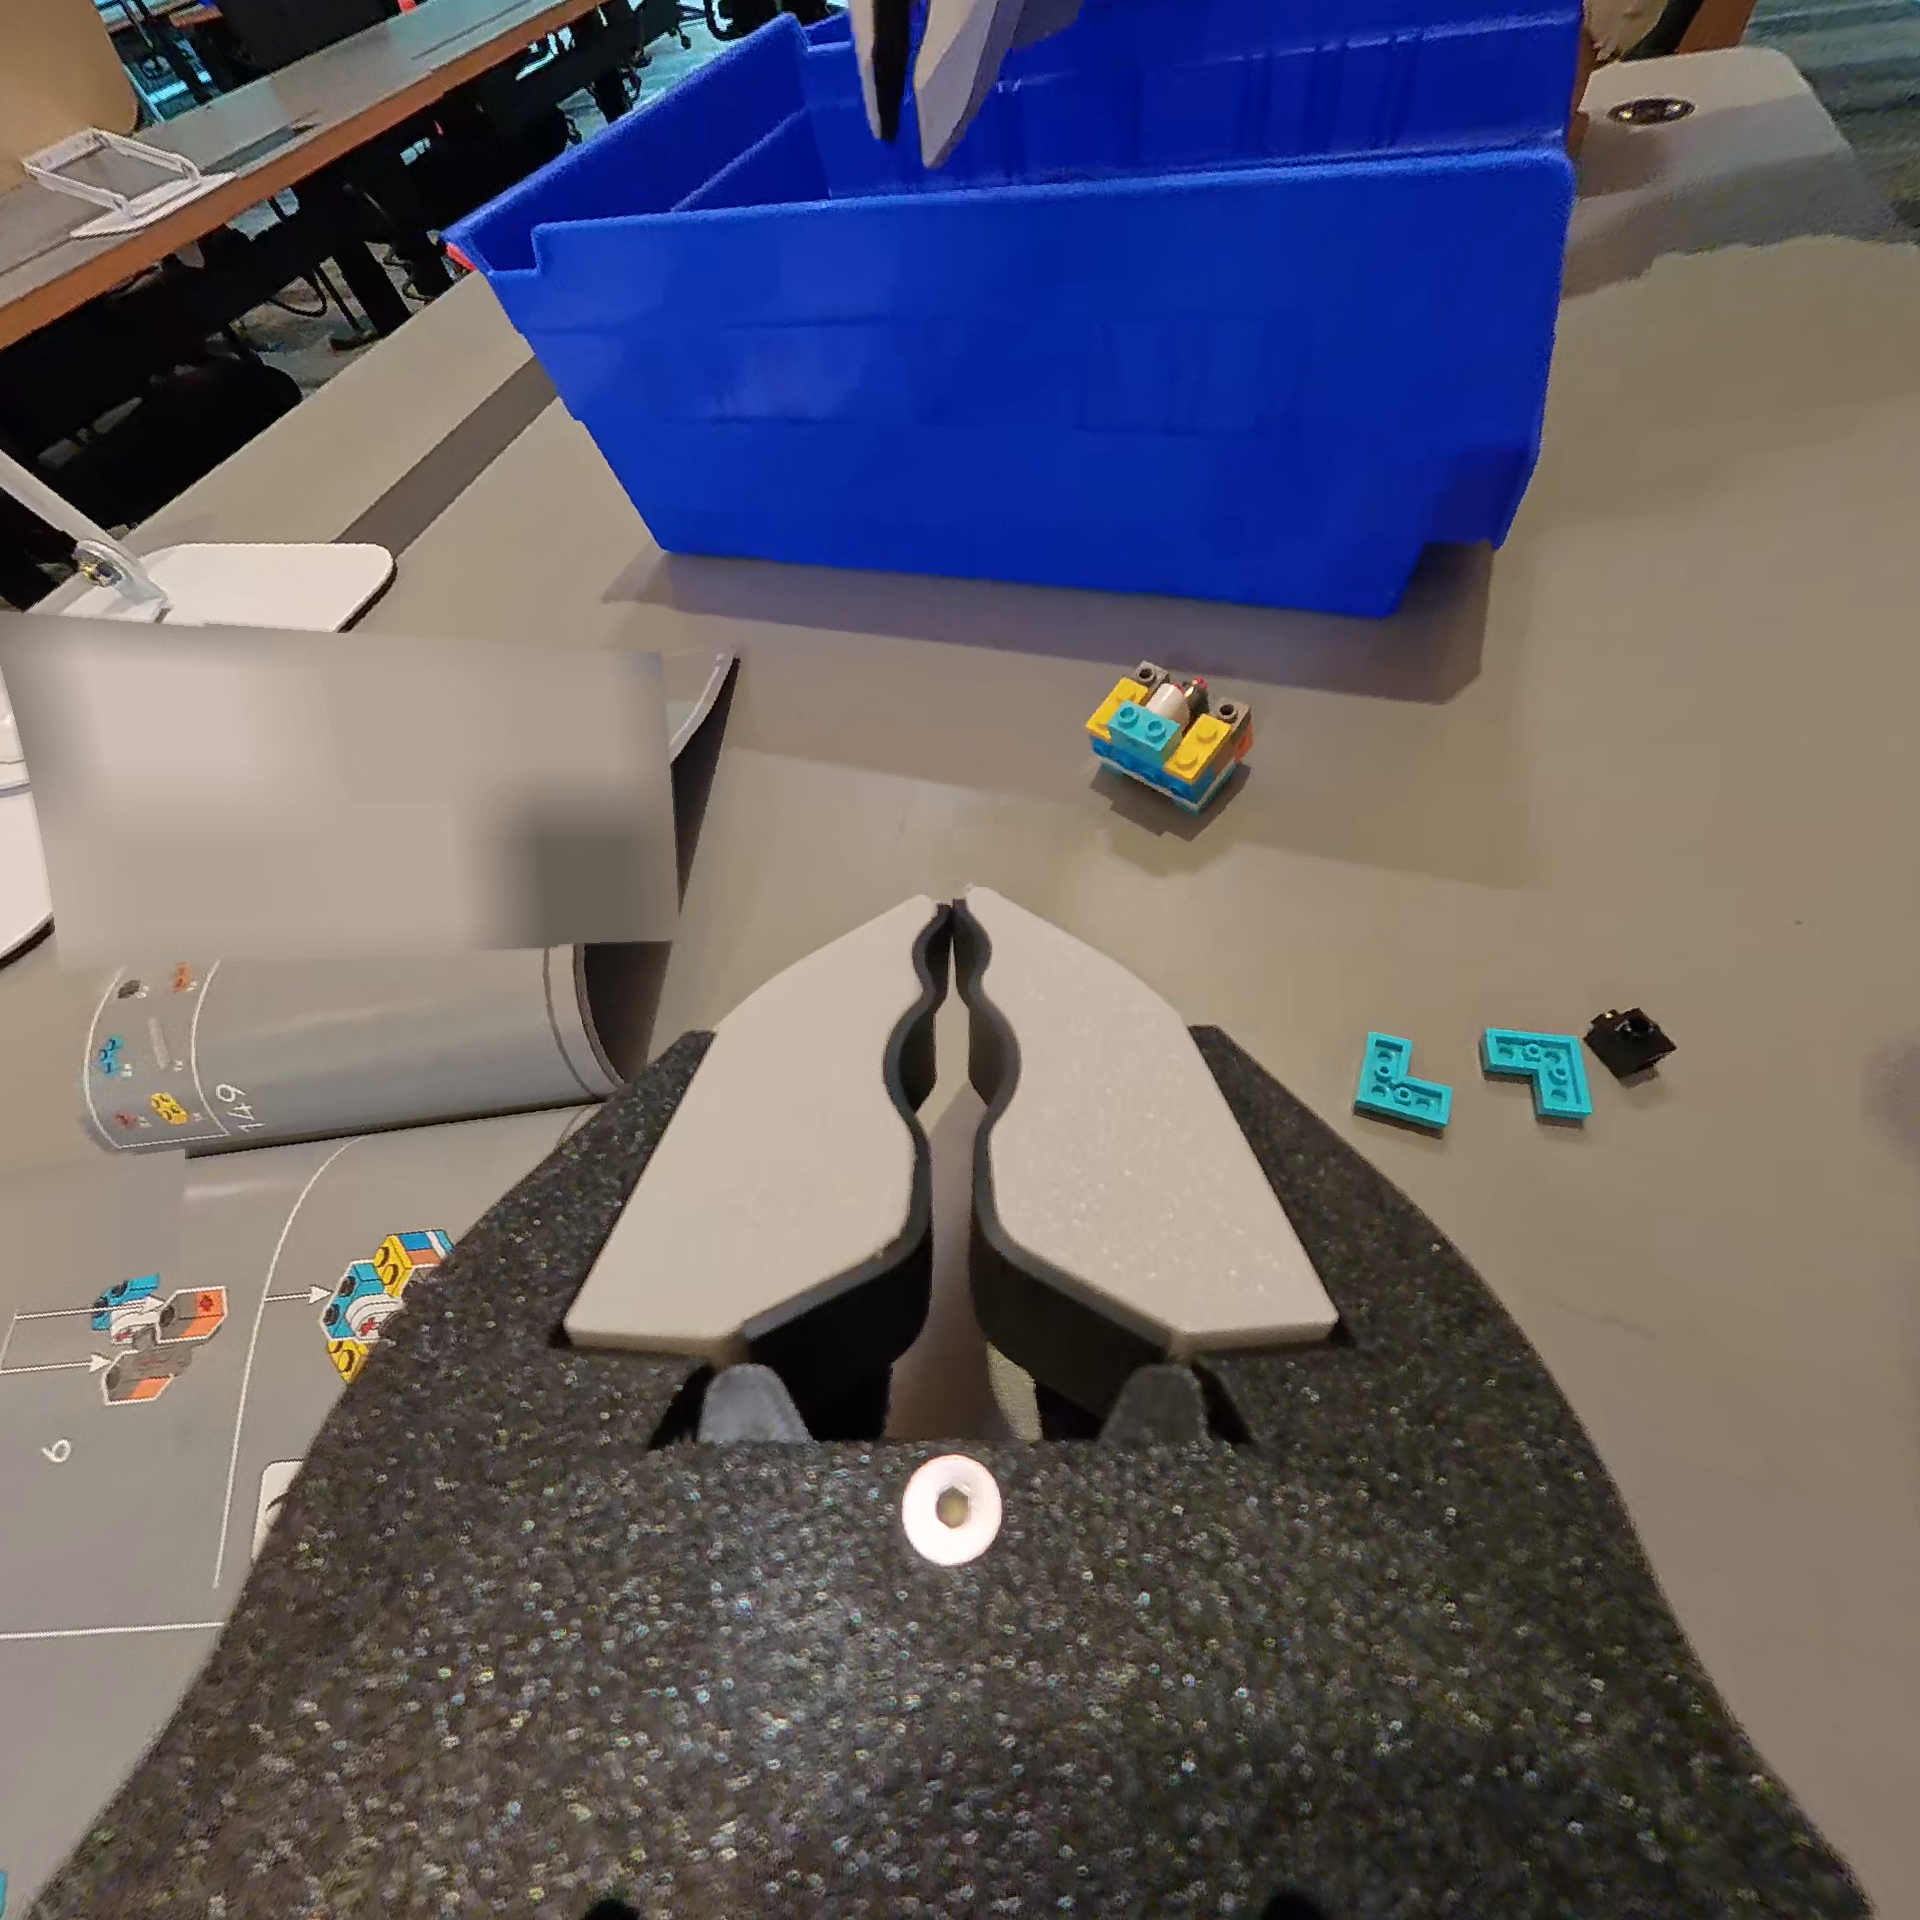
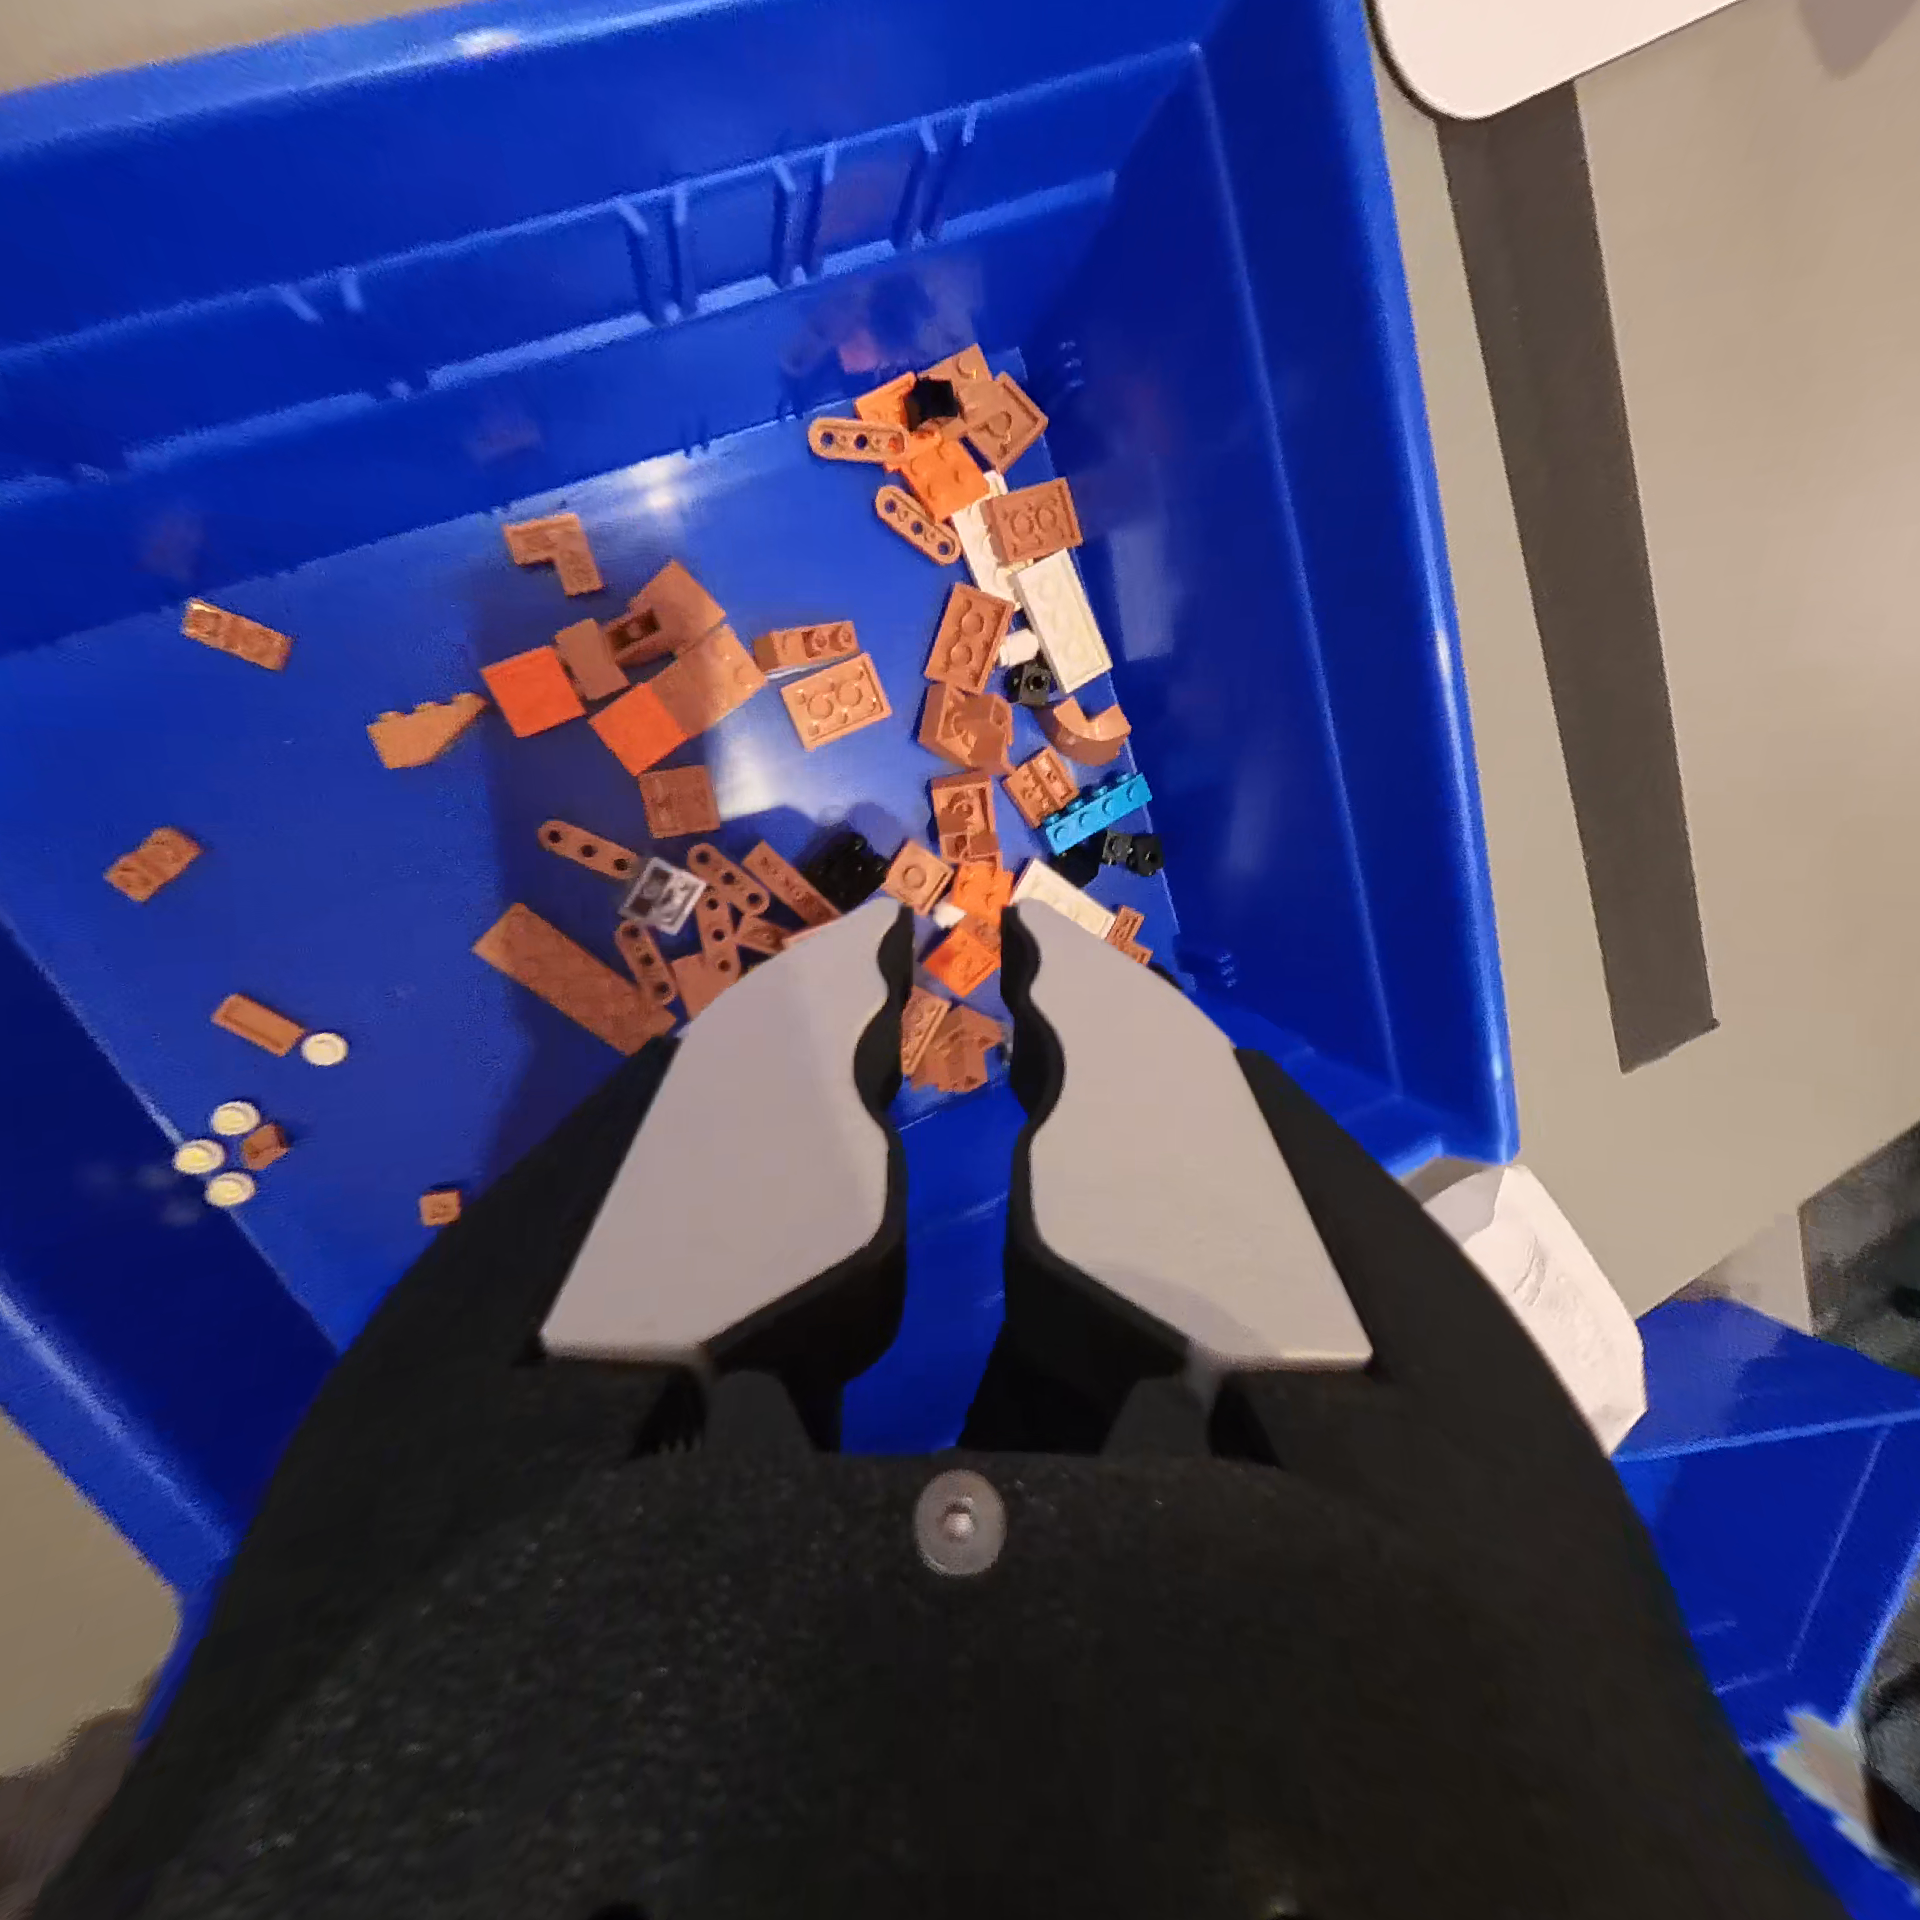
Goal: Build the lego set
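Fingertips of the left gripper (image 1: 954,906) are pressed together, empty, above the counter (image 1: 1558,831). Right gripper (image 2: 956,920) hangs spread inside the blue bin (image 2: 1299,520) over loose bricks (image 2: 831,701). Before that bin sits the small lego build (image 1: 1169,740).

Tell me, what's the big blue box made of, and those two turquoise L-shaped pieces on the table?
The blue bin looks like hard moulded plastic: smooth, slightly glossy walls with ribs and light glints inside. The two turquoise L-shaped plates also look like hard plastic, with sharp moulded edges, round studs and an even, softly shiny colour.
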A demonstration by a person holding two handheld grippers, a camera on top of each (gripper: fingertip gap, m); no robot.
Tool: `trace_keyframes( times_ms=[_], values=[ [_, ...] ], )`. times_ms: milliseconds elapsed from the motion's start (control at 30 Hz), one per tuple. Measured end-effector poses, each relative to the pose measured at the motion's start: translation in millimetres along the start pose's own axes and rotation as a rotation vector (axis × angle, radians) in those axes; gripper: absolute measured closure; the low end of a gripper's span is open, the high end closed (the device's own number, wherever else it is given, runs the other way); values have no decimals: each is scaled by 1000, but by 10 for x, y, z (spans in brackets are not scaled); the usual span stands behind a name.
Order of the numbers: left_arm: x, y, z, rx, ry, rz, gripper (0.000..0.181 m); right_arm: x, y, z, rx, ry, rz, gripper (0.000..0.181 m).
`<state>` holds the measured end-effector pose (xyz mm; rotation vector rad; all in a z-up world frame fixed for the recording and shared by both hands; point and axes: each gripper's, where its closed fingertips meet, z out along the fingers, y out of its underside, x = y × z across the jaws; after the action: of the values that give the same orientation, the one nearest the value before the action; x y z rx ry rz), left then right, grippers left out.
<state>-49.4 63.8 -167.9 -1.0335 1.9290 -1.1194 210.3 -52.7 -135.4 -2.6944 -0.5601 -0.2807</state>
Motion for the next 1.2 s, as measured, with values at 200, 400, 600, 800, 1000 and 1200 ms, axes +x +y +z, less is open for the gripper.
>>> trace_keyframes(
  times_ms=[200, 400, 600, 800, 1000, 1200],
  values=[
    [-3, -2, -1, 1, 6, -9, 181, 96, -132, 312, -42, 19, -323, 166],
    [2, -5, -5, 4, 6, -4, 181, 161, -211, 636, -68, -9, -619, 168],
    [9, -8, -8, 6, 9, 1, 181, 216, -275, 734, -37, 30, -745, 171],
    [24, -8, -9, 6, 15, 9, 181, 237, -241, 806, -72, 51, -854, 173],
    [32, -6, -8, 6, 17, 15, 181, 199, -125, 890, -137, 2, -951, 179],
    [33, -10, -11, 8, 18, 15, 181, 172, -107, 878, -145, -55, -950, 178]
  ],
)
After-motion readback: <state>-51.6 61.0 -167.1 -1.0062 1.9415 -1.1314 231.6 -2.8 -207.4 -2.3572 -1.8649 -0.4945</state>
